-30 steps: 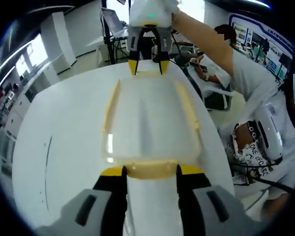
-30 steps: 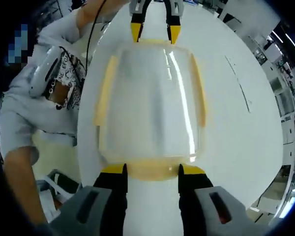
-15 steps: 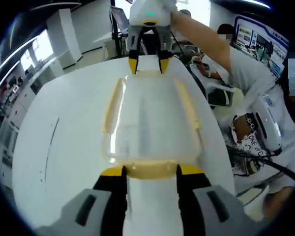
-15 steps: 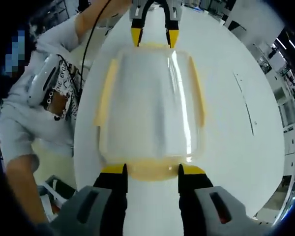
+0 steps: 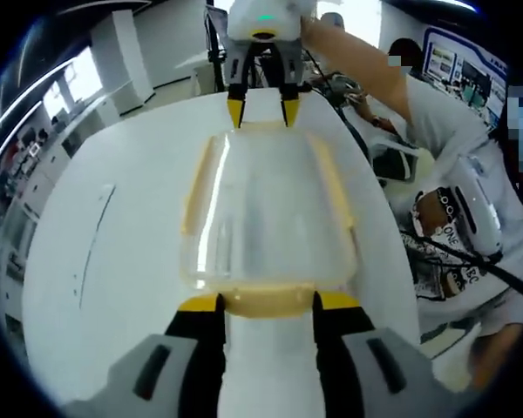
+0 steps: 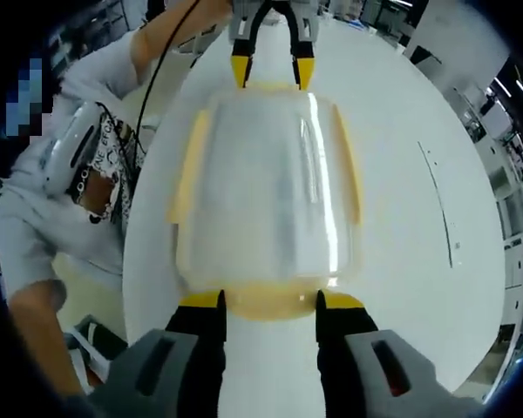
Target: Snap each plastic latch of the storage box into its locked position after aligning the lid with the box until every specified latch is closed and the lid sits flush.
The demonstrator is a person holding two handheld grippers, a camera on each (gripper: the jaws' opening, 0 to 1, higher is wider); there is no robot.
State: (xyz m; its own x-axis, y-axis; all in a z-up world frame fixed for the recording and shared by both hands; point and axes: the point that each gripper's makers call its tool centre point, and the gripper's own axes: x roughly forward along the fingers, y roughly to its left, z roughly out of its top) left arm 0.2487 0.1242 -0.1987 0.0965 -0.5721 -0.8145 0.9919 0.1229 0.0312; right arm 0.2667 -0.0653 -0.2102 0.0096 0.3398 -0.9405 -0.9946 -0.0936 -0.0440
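A clear storage box [image 5: 266, 218] with its lid on lies lengthwise on the white table [image 5: 113, 287]. It has yellow latches along both long sides [image 5: 196, 187] [image 5: 336, 192]. My left gripper [image 5: 268, 302] is at the near end, open, its yellow-tipped jaws either side of the yellow end latch [image 5: 270, 294]. At the far end my right gripper [image 5: 261, 111] stands open at the opposite latch. In the right gripper view the box [image 6: 266, 192] runs from my right gripper [image 6: 268, 302], open astride its end latch [image 6: 270, 305], to the left gripper [image 6: 268, 71].
A person in a white top [image 5: 453, 183] leans in at the table's side, one arm [image 5: 366, 65] reaching to the right gripper. A thin dark line [image 5: 94, 231] marks the tabletop. Desks and chairs [image 5: 379, 161] stand beyond the table edge.
Both views have shifted a little against the table and room. The box keeps the same place between both pairs of jaws, and the jaws have not changed their spread.
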